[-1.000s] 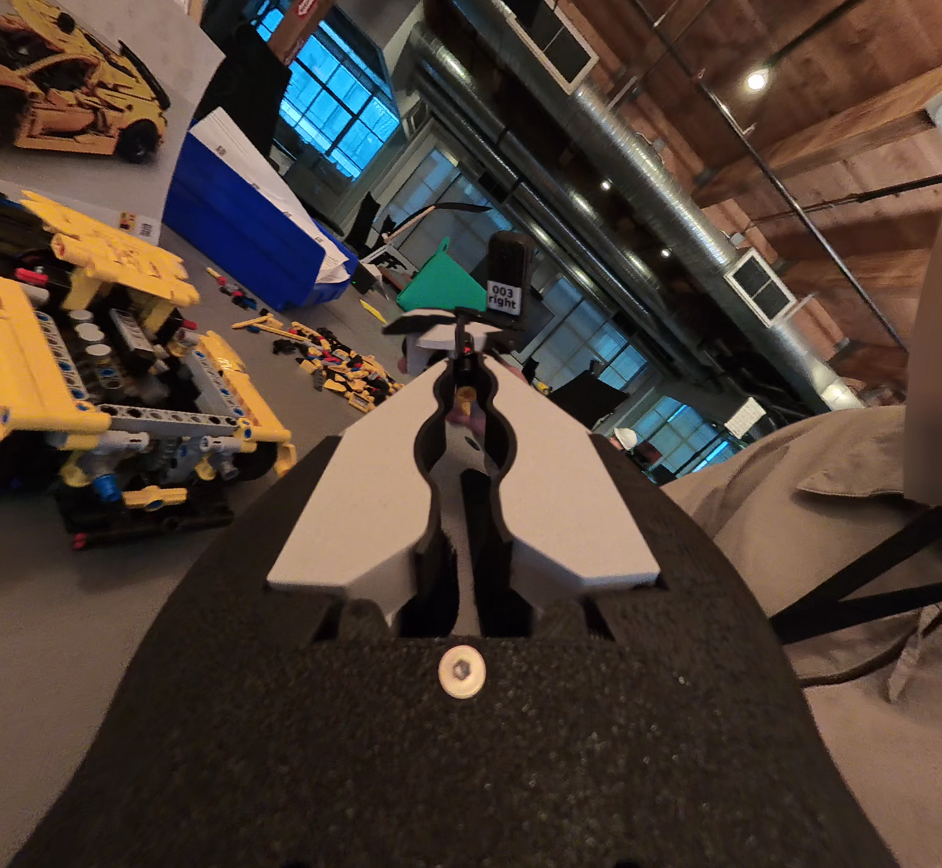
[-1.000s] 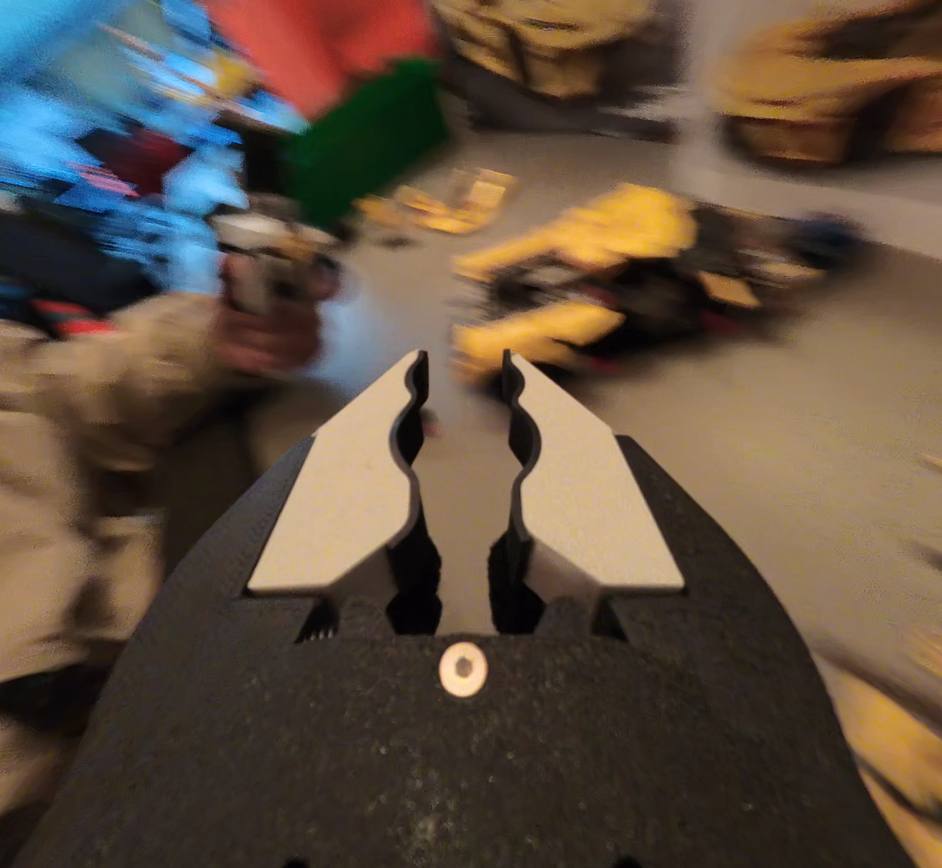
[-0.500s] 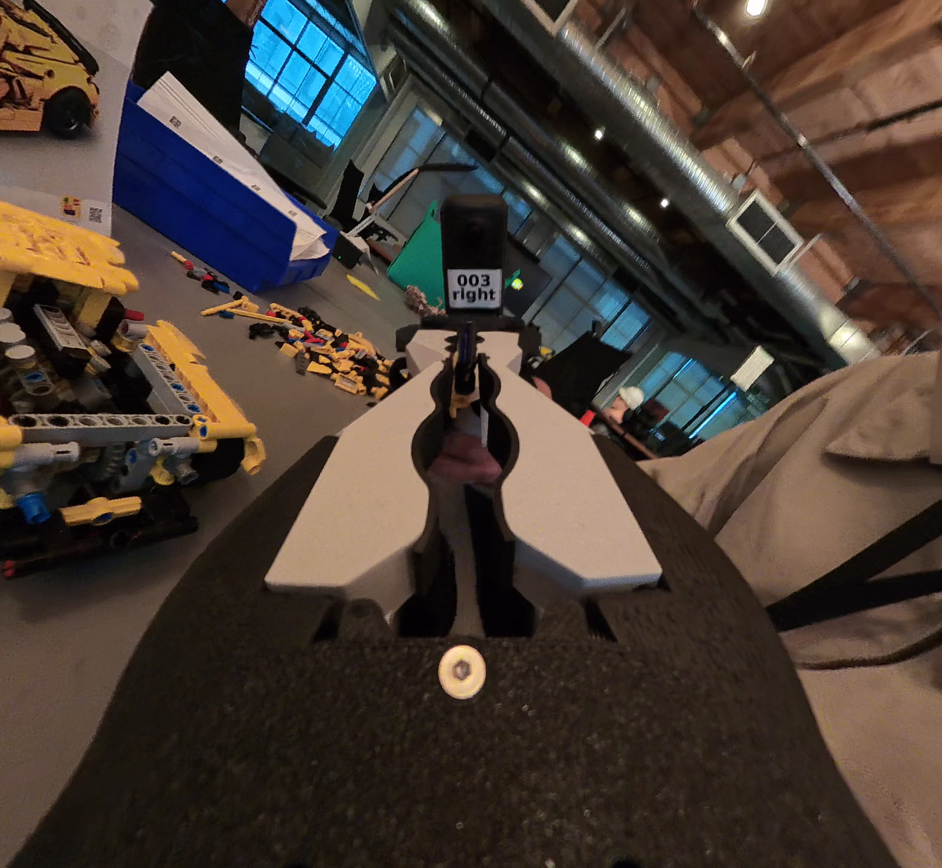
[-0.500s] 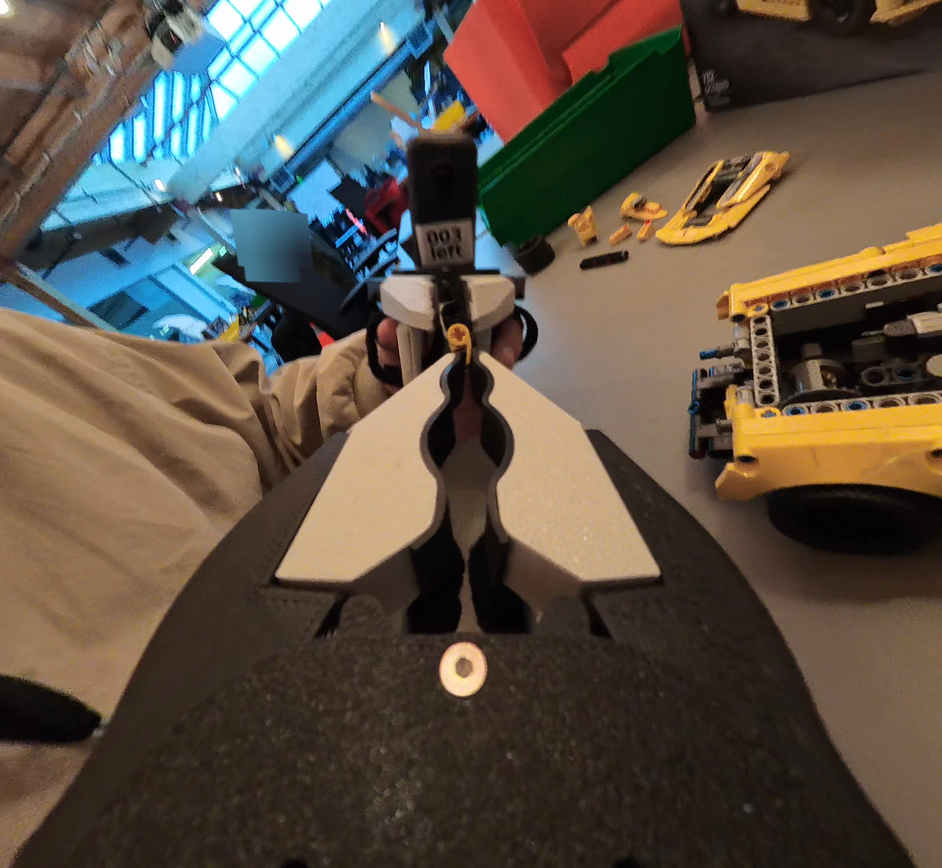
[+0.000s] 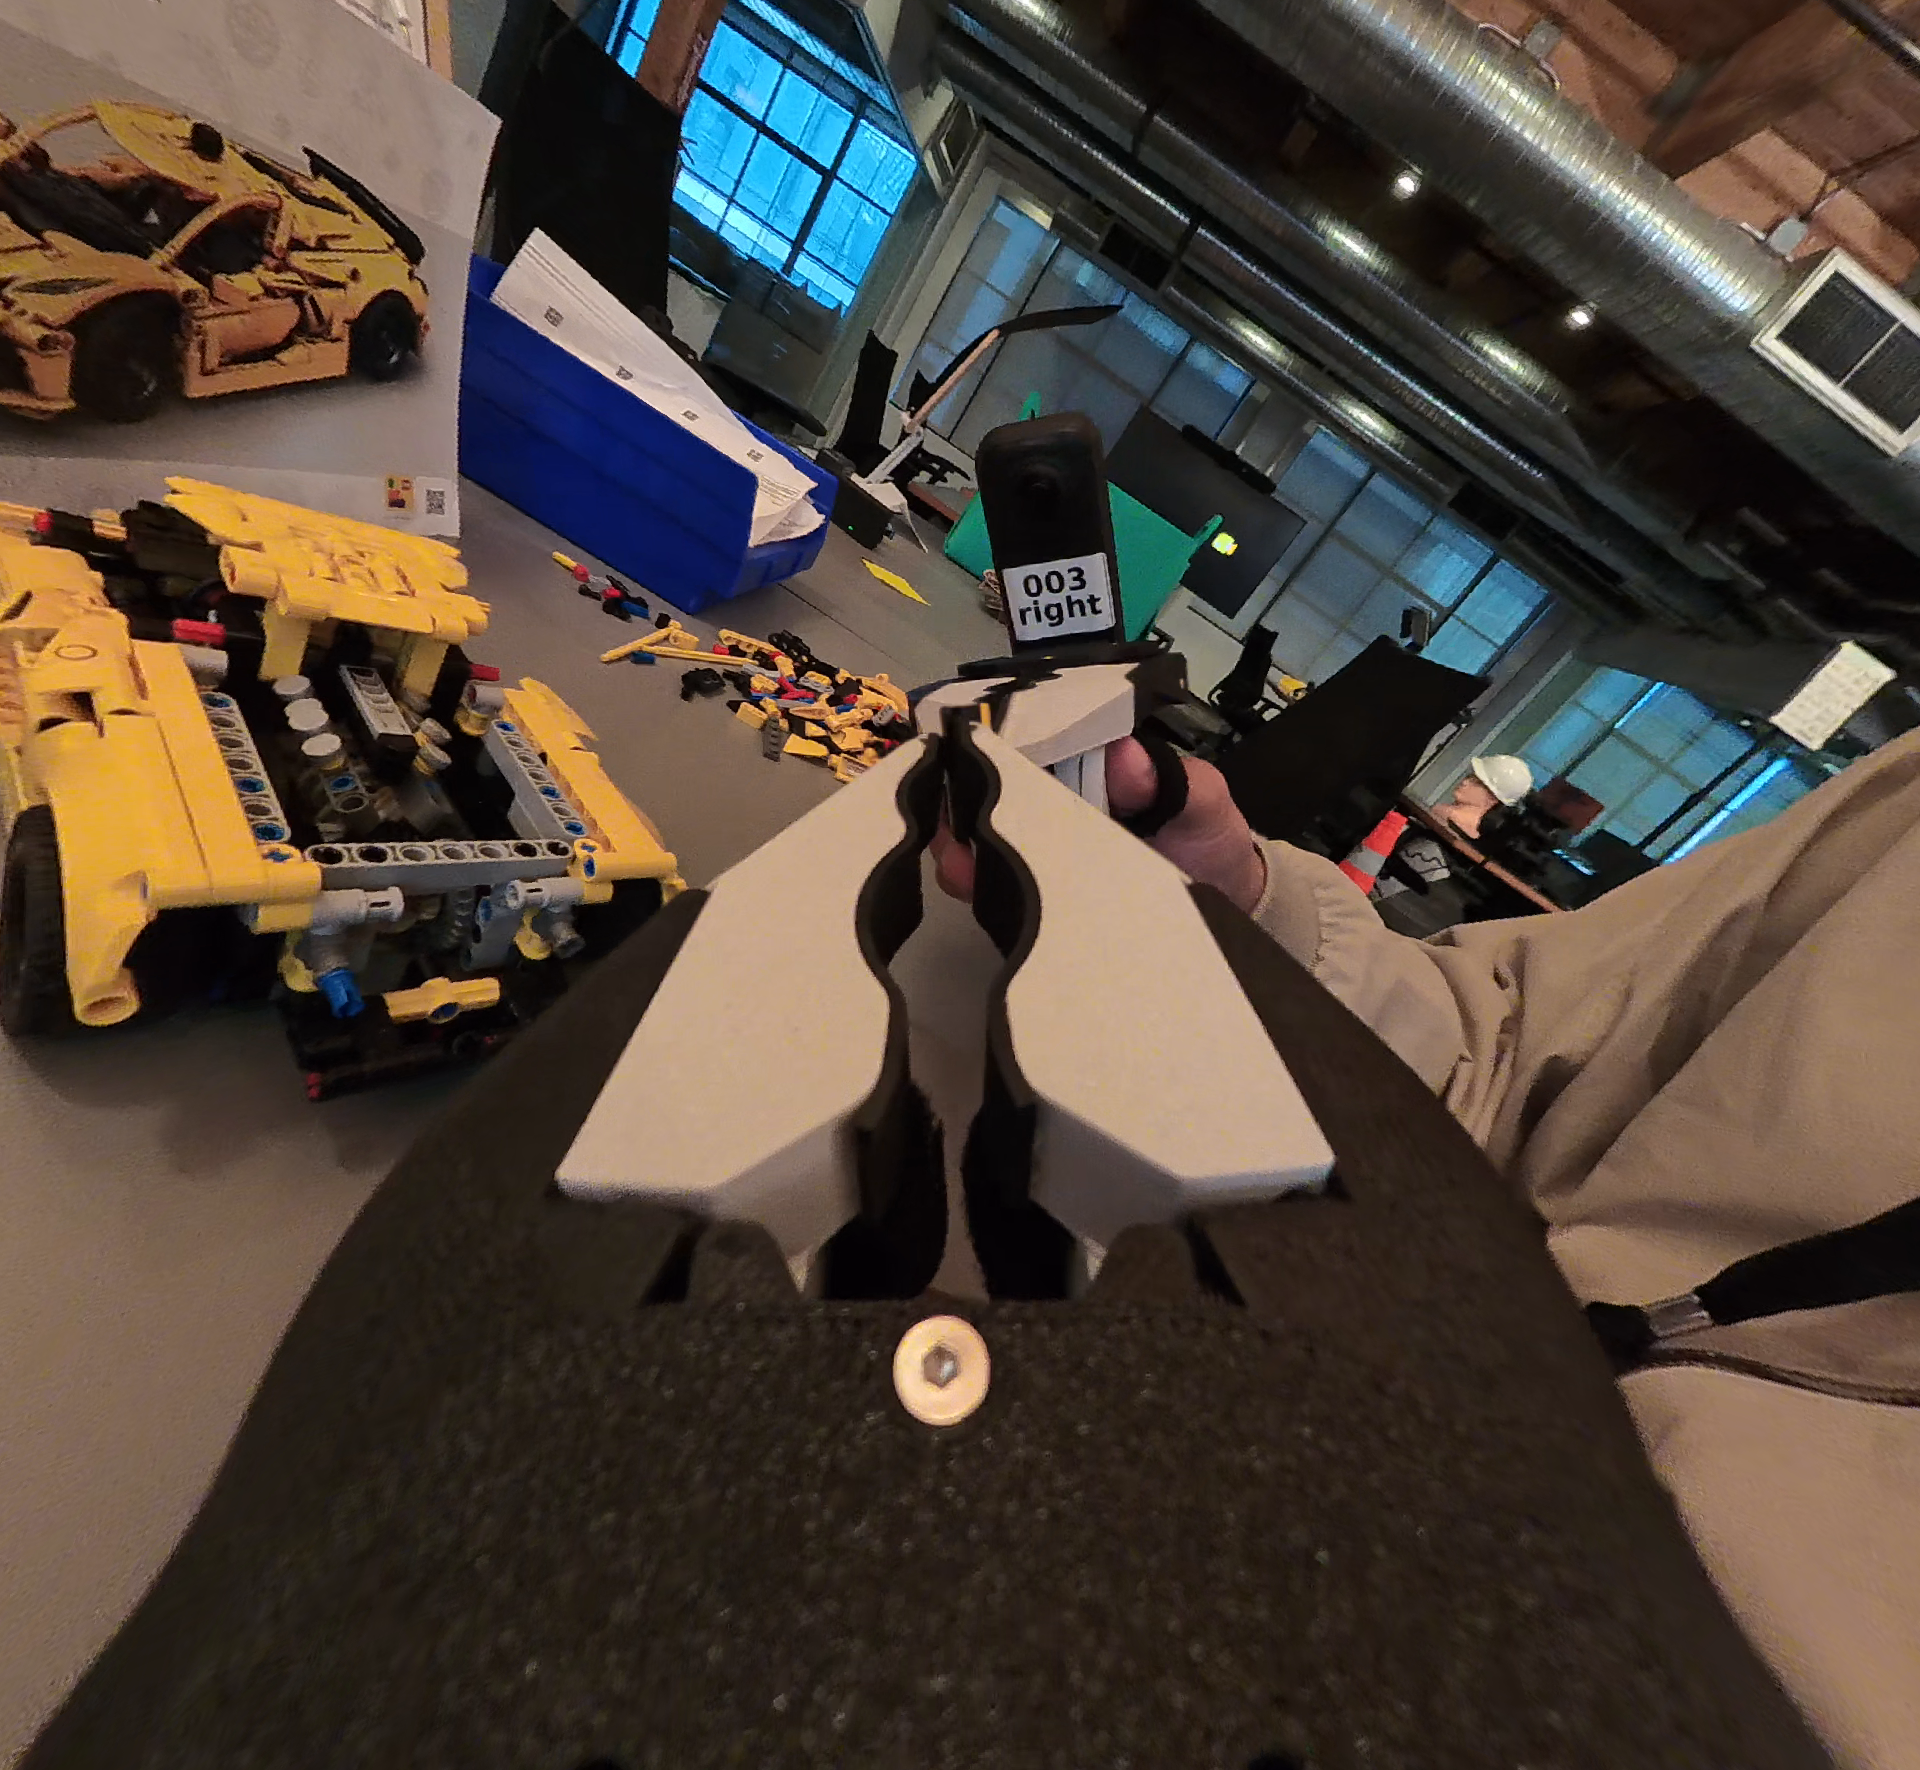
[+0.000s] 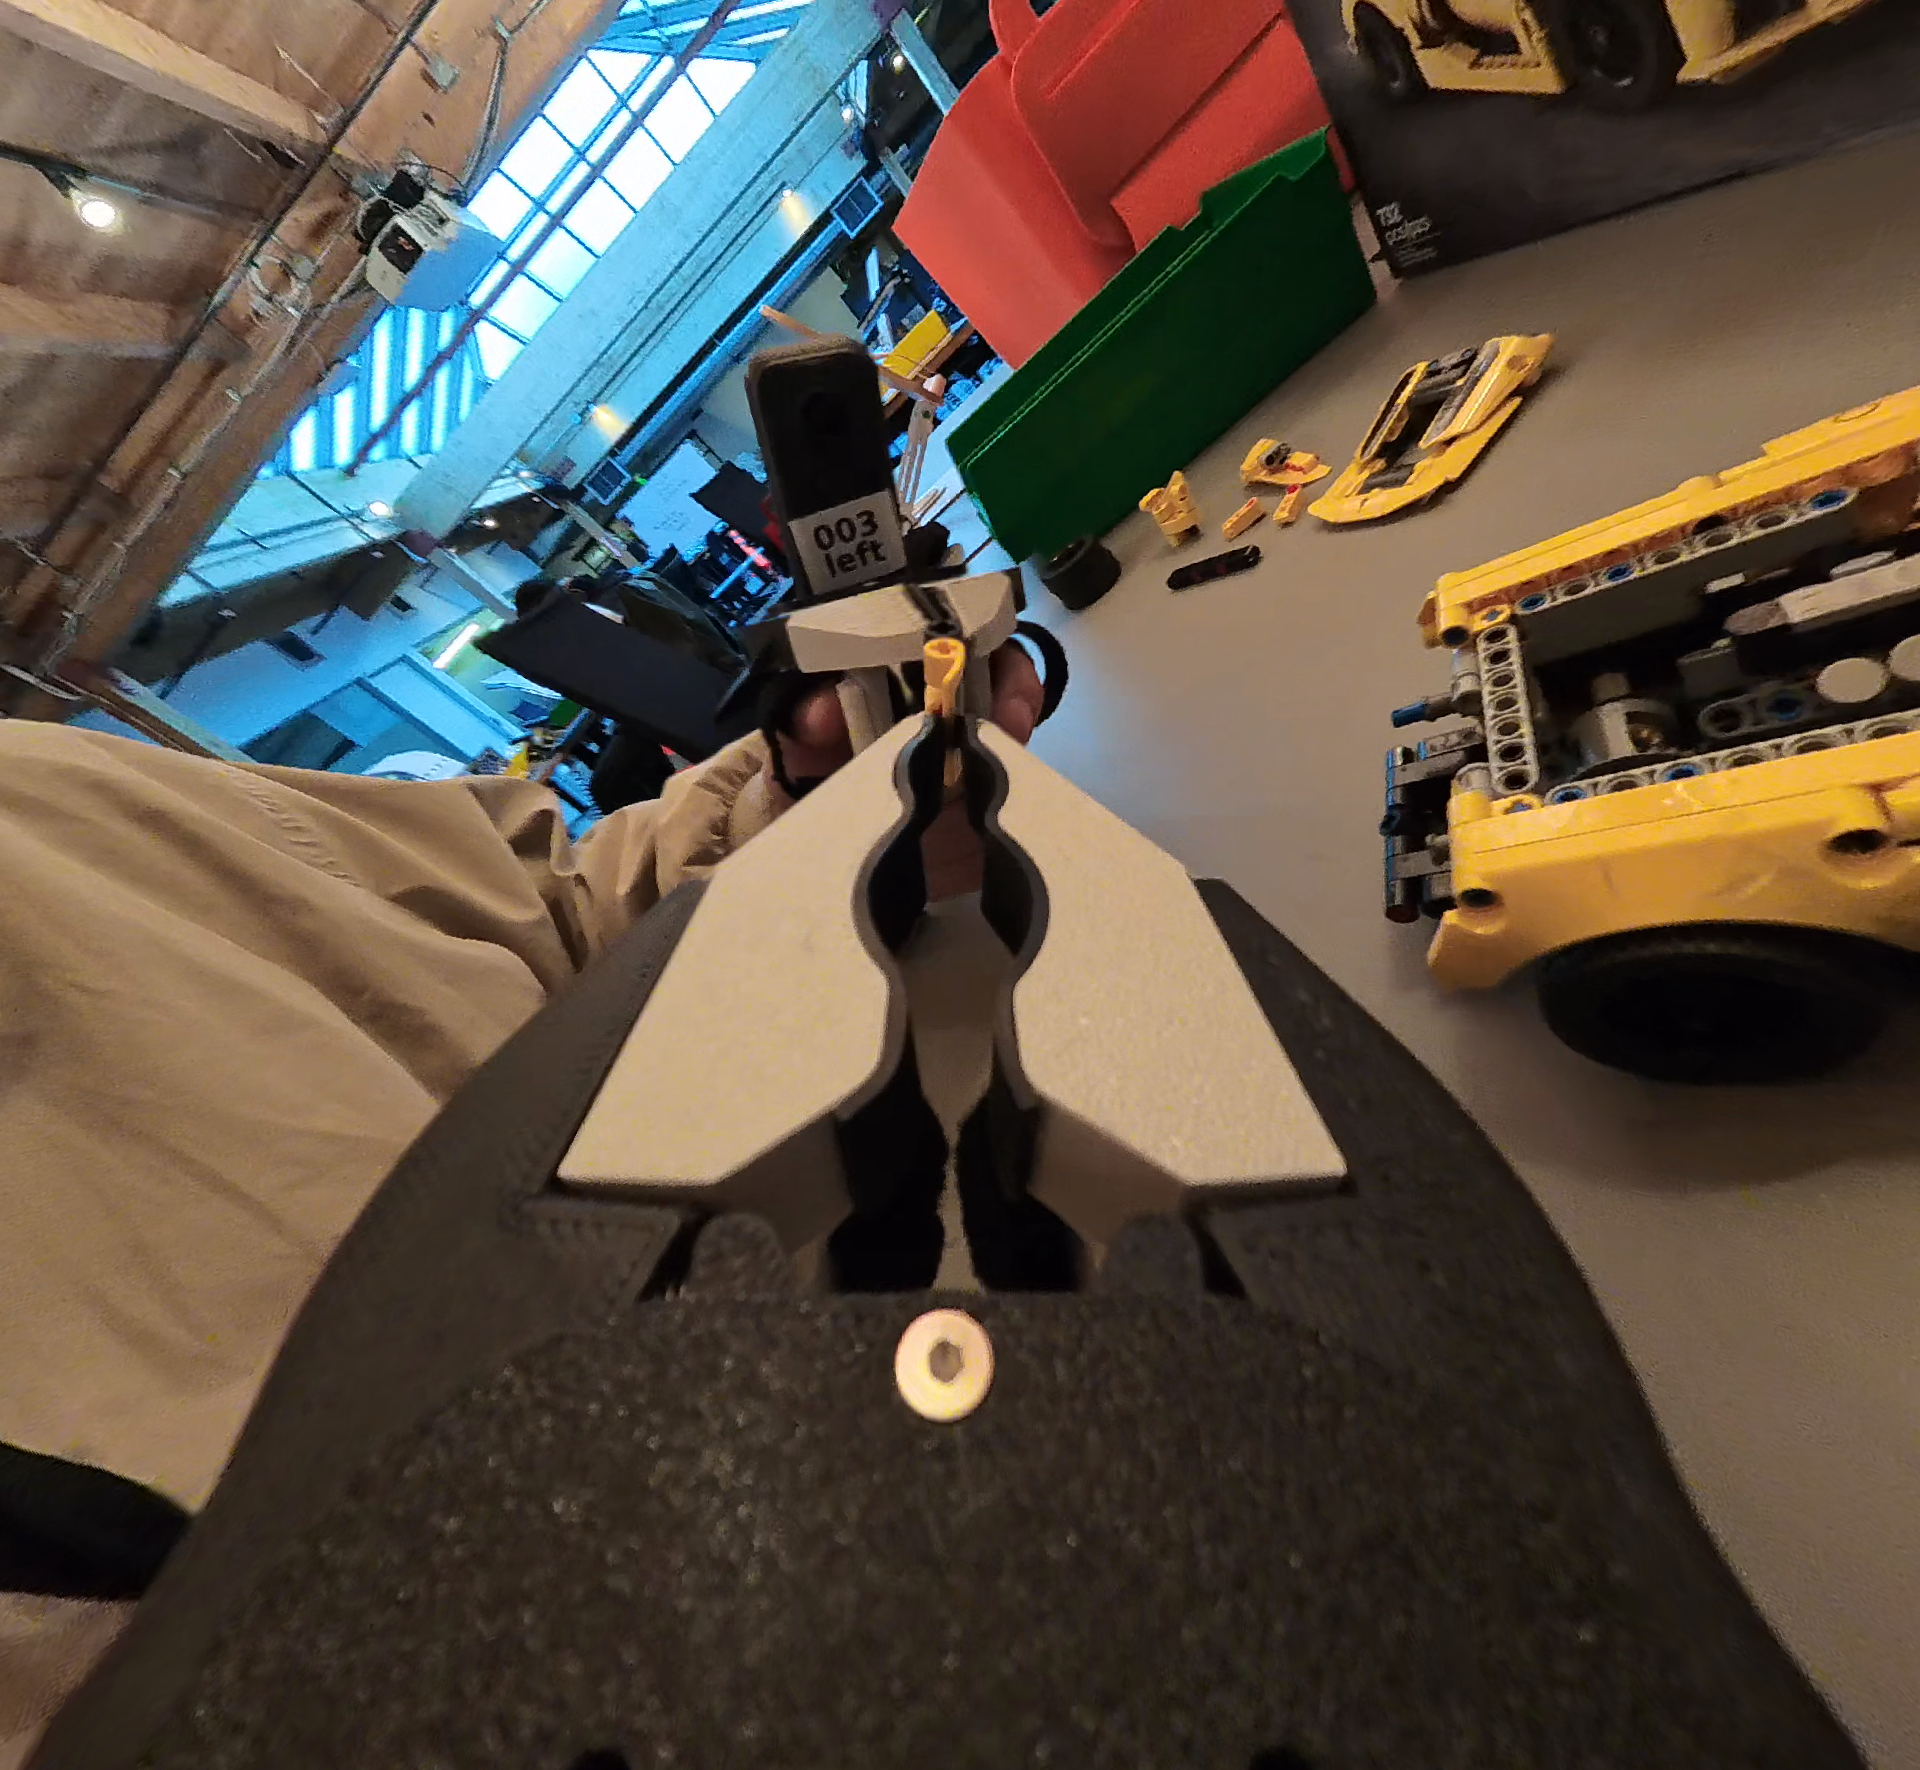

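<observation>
My two grippers meet tip to tip above the grey table [image 6: 1226,764]. My right gripper [image 6: 948,738] is shut on a small yellow pin [image 6: 941,681]. The pin's head sticks out toward the left gripper's grey fingers [image 6: 862,624]. My left gripper [image 5: 953,749] has its jaws nearly closed, and nothing shows between them in its own view. The right gripper's fingers [image 5: 1070,718] sit just past its tips, slightly to the right. A partly built yellow toy car [image 5: 260,785] stands on the table beside both grippers and also shows in the right wrist view [image 6: 1683,785].
A blue bin [image 5: 603,463] with papers, a pile of loose pieces [image 5: 810,692] and the car's box [image 5: 208,266] lie beyond the car. A green bin [image 6: 1174,370], a red carrier [image 6: 1091,89], a yellow panel [image 6: 1434,442] and a black wheel [image 6: 1081,572] sit opposite. A beige sleeve [image 5: 1558,993] is close. My left and right fingertips are right by each other.
The right gripper swung in from open, met the left gripper's tips and shut on the yellow pin. The pin no longer shows between the left gripper's fingers.
</observation>
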The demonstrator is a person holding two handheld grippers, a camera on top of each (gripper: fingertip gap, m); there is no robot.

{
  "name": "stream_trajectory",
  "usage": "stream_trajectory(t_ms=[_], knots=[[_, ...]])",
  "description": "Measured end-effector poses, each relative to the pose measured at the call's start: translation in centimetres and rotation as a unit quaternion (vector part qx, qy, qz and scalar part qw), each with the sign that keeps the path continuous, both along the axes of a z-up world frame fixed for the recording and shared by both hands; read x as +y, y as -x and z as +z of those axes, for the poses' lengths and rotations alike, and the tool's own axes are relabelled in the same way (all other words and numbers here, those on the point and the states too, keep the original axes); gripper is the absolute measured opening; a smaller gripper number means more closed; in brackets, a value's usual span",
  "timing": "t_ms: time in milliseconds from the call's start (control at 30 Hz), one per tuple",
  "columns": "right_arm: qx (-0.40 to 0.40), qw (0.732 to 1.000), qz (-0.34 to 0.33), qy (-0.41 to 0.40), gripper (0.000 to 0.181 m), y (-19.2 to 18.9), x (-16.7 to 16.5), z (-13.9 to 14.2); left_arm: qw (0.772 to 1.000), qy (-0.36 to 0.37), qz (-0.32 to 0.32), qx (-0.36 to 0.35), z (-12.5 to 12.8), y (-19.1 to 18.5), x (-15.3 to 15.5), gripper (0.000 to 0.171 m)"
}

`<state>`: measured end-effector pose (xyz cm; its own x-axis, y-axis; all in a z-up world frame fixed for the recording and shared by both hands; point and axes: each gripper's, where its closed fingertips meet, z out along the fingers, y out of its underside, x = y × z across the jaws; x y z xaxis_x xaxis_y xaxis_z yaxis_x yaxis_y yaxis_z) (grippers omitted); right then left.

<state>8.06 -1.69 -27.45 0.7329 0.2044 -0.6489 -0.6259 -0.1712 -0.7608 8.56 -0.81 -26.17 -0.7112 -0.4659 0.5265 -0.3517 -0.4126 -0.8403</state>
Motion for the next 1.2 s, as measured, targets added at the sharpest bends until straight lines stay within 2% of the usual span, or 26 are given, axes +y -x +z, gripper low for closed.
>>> stream_trajectory(t_ms=[100,433,600,633,667,700,733,767,800,867,933,1033,1100,1167,1200], knots=[[-0.042,0.999,-0.016,0.010,0.000,-0.3,-0.1,0.0,0.999,-0.037,0.018,-0.017,0.1,-0.1,-0.1,0.000],[-0.052,0.998,-0.017,0.037,0.000,-1.1,-0.4,-1.0,0.982,-0.176,0.053,-0.051,-1.4,-0.2,-0.3,0.000],[-0.055,0.998,-0.008,0.036,0.000,-1.1,-0.7,-0.9,0.977,-0.198,0.046,-0.061,-1.4,0.0,-0.5,0.000],[-0.050,0.998,-0.027,0.042,0.000,-1.8,-1.0,-1.0,0.977,-0.197,0.061,-0.059,-1.3,-0.2,0.3,0.000],[-0.044,0.996,-0.071,0.020,0.000,-4.1,-2.5,-0.3,0.974,-0.180,0.125,-0.054,-0.6,-1.0,3.4,0.000],[-0.010,0.995,-0.095,-0.006,0.000,-6.5,-5.0,0.6,0.977,-0.135,0.162,-0.040,0.3,-1.2,7.0,0.000],[0.003,0.993,-0.120,-0.023,0.000,-8.2,-6.9,1.0,0.977,-0.098,0.183,-0.053,1.5,-0.9,9.2,0.000],[-0.008,0.992,-0.123,-0.018,0.000,-8.3,-7.3,0.9,0.976,-0.112,0.177,-0.068,1.9,-0.6,8.8,0.000],[-0.015,0.994,-0.109,-0.023,0.000,-7.6,-6.7,1.1,0.977,-0.139,0.139,-0.078,1.5,-0.2,6.5,0.000],[-0.033,0.996,-0.080,-0.011,0.000,-6.6,-5.4,1.0,0.977,-0.194,0.058,-0.058,-0.8,0.3,1.8,0.000],[-0.041,0.997,-0.062,-0.017,0.000,-5.9,-5.0,1.3,0.975,-0.210,0.044,-0.055,-1.8,0.2,0.4,0.000],[-0.070,0.994,-0.074,0.035,0.000,-5.5,-4.3,-0.8,0.978,-0.206,0.013,0.021,-4.8,-0.1,-0.3,0.000],[-0.034,0.998,-0.059,0.019,0.000,-4.7,-3.7,-0.8,0.966,-0.253,-0.009,0.053,-7.2,0.0,-0.8,0.000],[0.004,0.999,-0.033,-0.002,0.000,-3.9,-3.3,-0.3,0.951,-0.305,-0.001,0.047,-8.5,0.0,-0.8,0.000],[-0.003,0.999,-0.037,0.003,0.000,-3.9,-3.1,-0.5,0.945,-0.322,-0.004,0.047,-9.0,0.1,-0.9,0.000]])
